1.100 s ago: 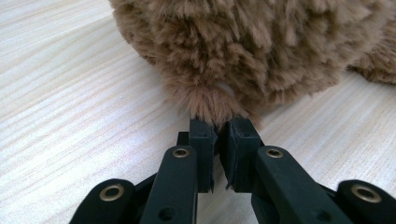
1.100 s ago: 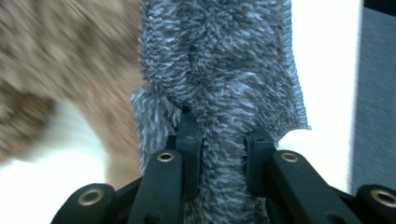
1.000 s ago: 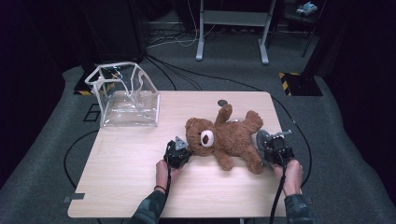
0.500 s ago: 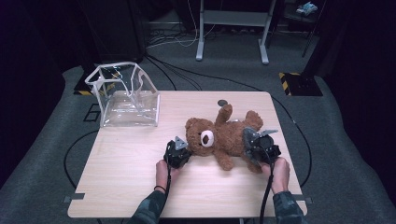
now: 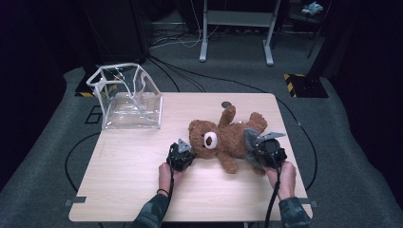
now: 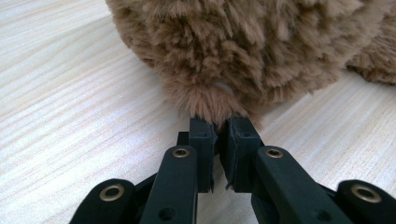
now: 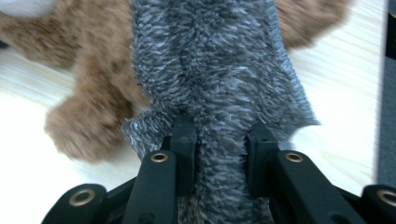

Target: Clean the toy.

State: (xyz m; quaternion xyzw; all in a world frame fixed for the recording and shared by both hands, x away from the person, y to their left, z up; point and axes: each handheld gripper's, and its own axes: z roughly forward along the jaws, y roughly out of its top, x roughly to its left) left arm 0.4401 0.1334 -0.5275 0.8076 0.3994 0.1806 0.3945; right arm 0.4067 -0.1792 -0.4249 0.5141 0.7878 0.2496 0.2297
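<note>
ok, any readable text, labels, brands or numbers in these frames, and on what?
None can be read.
Brown plush teddy bear: no tag or label shows.
Clear plastic bag with white trim: no print shows.
Light wooden table: bare wood grain.
Yellow-and-black striped floor blocks: hazard stripes, no words.

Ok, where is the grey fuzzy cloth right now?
In the high view the grey fuzzy cloth lies over the brown teddy bear's lower body, right of centre on the table, clamped in the right gripper.
</note>
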